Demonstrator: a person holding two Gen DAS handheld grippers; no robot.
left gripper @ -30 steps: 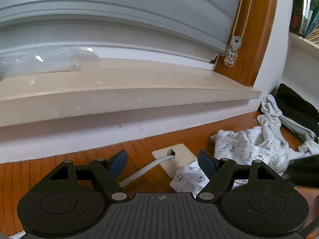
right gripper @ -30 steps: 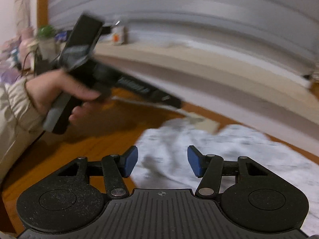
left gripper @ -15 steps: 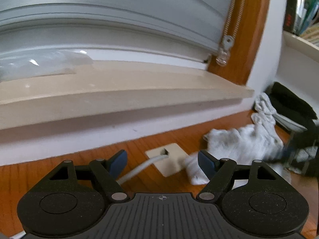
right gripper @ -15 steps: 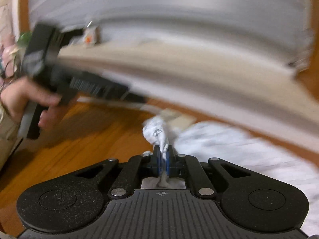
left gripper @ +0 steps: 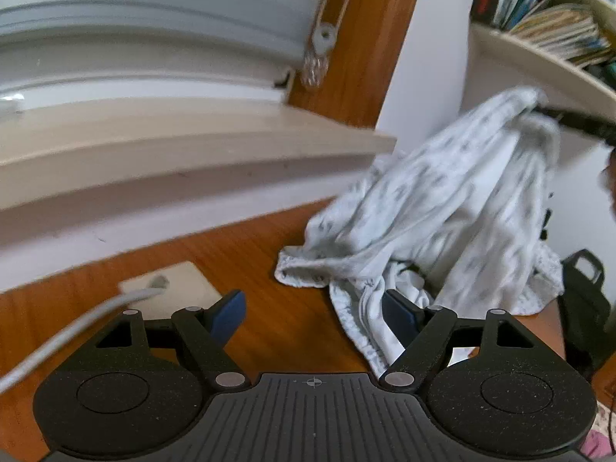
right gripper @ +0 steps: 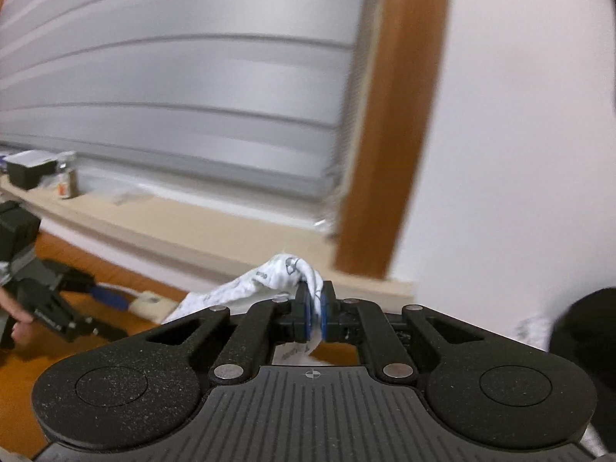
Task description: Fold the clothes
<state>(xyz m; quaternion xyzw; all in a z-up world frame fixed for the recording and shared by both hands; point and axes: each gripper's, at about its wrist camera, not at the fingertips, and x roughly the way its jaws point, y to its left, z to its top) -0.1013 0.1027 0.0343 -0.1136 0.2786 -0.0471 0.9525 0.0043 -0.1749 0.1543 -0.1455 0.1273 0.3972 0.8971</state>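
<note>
While the left gripper [left gripper: 313, 310] waits low over the wooden table [left gripper: 261, 254], its 2 blue-padded fingers [left gripper: 227, 313] stand wide apart with nothing between them, and that looks deliberate: an empty, ready tool parked near the trailing hem. Beside it, a white cable [left gripper: 73, 331] runs to a pale plate [left gripper: 181, 288] set in the wood, so that corner is best avoided. Moving right, the patterned white garment [left gripper: 442, 208] hangs like a tent, its lower folds bunched on the table, one strip draped just inside the left gripper's right finger. Over at the peak, the right gripper [right gripper: 313, 310] is raised high and pointing towards the window blind [right gripper: 173, 96], fingers pinched tight on a fold of cloth, probably lifting it so the fabric drops open for folding.
</note>
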